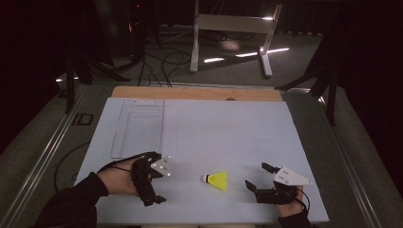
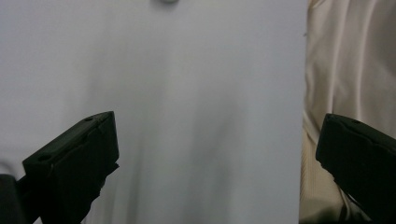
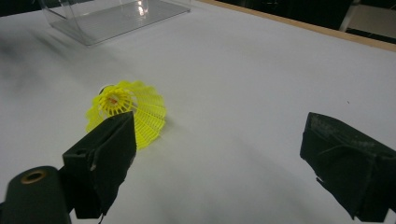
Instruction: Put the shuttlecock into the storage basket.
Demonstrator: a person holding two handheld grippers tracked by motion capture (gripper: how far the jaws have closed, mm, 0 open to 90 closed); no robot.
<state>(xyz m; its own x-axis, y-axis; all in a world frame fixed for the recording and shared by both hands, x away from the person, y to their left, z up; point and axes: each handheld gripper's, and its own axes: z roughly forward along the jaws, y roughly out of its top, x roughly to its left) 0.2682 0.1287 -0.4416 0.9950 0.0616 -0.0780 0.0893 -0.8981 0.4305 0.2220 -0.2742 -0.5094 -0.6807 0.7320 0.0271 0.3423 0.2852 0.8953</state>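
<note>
I see a yellow plastic shuttlecock with a white cork tip (image 1: 217,180) lying on its side on the pale grey table top (image 1: 223,128), near the front edge and roughly midway between my two tools. Its tip points left and its open skirt faces right.

My left gripper (image 1: 151,178) sits at the near left, held in a hand (image 1: 119,176) whose dark sleeve comes in from the bottom. Its jaws are spread wide with nothing between them; in the left gripper view they frame bare table surface and, past the table's edge on the right, a fold of cream fabric (image 2: 348,70).

My right gripper (image 1: 259,177) rests at the near right, just right of the shuttlecock and apart from it. Its jaws are also released and hold nothing. In the right gripper view the shuttlecock (image 3: 128,112) lies just beyond the left-hand jaw, its skirt opening turned toward the camera.

A clear rectangular plastic tray (image 1: 139,127) lies on the far left part of the table, well apart from the shuttlecock. A strip of tan wooden board (image 1: 195,92) runs along the table's far edge.
</note>
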